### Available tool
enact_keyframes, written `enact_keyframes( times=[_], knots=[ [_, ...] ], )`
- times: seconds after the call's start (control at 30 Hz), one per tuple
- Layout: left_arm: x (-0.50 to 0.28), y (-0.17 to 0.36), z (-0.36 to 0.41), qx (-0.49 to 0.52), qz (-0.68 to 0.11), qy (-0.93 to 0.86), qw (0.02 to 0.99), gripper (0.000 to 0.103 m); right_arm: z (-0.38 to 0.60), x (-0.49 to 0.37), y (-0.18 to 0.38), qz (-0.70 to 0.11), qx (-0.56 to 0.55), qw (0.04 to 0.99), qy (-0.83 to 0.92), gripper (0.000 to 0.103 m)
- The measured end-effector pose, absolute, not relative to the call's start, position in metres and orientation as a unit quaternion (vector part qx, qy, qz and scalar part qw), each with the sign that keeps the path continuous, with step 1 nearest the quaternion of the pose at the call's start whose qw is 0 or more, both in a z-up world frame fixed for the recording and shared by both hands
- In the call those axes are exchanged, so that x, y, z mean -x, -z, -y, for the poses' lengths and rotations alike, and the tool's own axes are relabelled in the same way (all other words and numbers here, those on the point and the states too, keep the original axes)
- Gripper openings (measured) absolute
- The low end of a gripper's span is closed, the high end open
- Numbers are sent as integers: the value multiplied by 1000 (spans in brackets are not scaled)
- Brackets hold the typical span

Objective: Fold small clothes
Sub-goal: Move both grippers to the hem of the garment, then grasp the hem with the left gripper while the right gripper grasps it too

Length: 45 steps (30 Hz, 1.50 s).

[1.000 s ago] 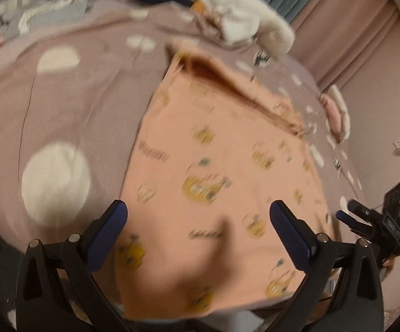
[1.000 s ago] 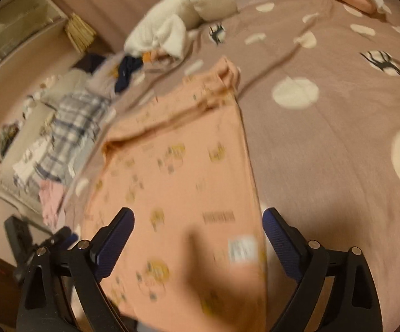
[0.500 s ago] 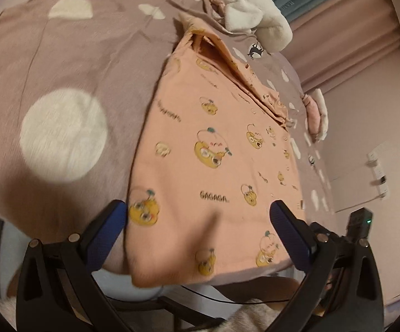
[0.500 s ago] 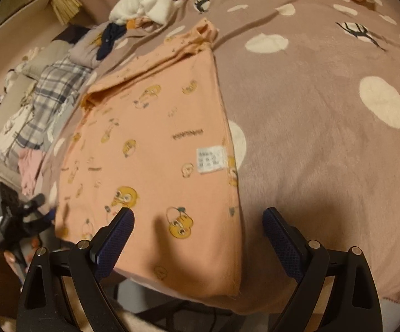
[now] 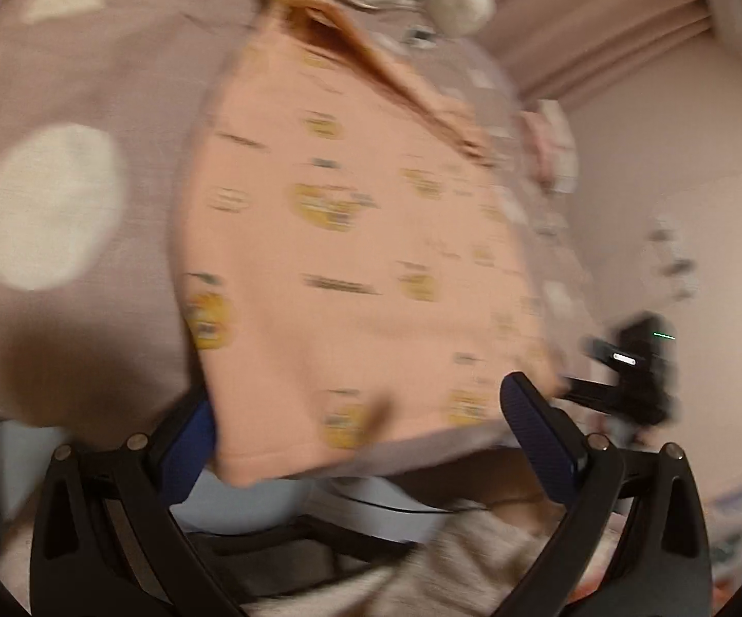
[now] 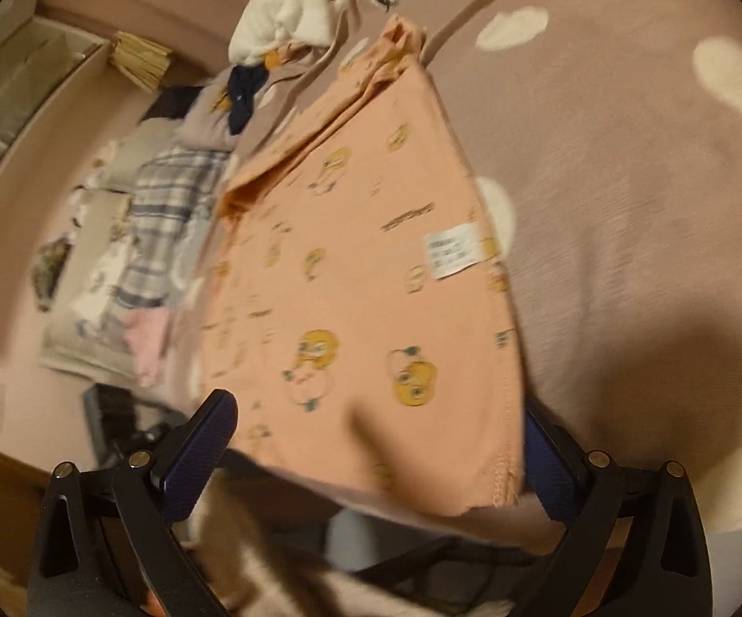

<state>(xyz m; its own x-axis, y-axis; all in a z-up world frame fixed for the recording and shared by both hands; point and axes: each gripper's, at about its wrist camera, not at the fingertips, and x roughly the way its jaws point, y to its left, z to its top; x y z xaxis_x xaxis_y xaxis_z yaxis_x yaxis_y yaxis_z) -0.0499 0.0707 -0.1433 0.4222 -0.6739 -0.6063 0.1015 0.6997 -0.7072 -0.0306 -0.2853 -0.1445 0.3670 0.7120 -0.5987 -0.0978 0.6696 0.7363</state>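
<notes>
A peach garment (image 5: pixel 350 236) printed with yellow cartoon figures lies flat on a mauve blanket with white dots (image 5: pixel 62 103). Its near hem hangs at the bed's front edge. My left gripper (image 5: pixel 366 442) is open, with the hem's left part between its wide-set fingers; the left fingertip (image 5: pixel 191 442) sits partly behind the cloth corner. In the right wrist view the same garment (image 6: pixel 360 277) shows a white label (image 6: pixel 453 252). My right gripper (image 6: pixel 371 457) has its jaws opening, astride the hem's right corner, and the pads do not press on the cloth.
A white fluffy bundle (image 6: pixel 294 15) and dark clothes (image 6: pixel 242 92) lie beyond the garment. A plaid pile (image 6: pixel 165 205) sits at the left side of the bed. Folded pink cloth (image 5: pixel 551 149) rests at the right. Below the bed's front edge are dark cables and floor.
Both grippers have sunk and tipped down toward the bed's front edge. The garment's near hem now lies between each pair of fingers. The right jaws stand slightly wider.
</notes>
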Motion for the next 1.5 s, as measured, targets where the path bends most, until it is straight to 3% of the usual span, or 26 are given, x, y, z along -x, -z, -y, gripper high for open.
enact_keyframes(
  times=[0.37,0.57,0.77,0.93,1.23,1.5],
  knots=[
    [41,152,-66,365,-478,255,757,101,281,31,145,-497,-317,761,-272,102],
    [37,152,-69,386,-492,212,751,89,270,30,143,-496,-277,781,-259,102],
    [40,152,-76,382,-492,183,761,63,265,27,144,-487,-253,794,-260,102],
    [43,148,-73,318,-495,129,799,16,261,29,142,-484,-232,804,-256,101],
    [43,150,-70,291,-483,108,819,14,252,29,141,-484,-199,816,-245,99],
    [43,147,-64,267,-474,98,834,12,252,31,141,-484,-179,827,-224,82]
  ],
)
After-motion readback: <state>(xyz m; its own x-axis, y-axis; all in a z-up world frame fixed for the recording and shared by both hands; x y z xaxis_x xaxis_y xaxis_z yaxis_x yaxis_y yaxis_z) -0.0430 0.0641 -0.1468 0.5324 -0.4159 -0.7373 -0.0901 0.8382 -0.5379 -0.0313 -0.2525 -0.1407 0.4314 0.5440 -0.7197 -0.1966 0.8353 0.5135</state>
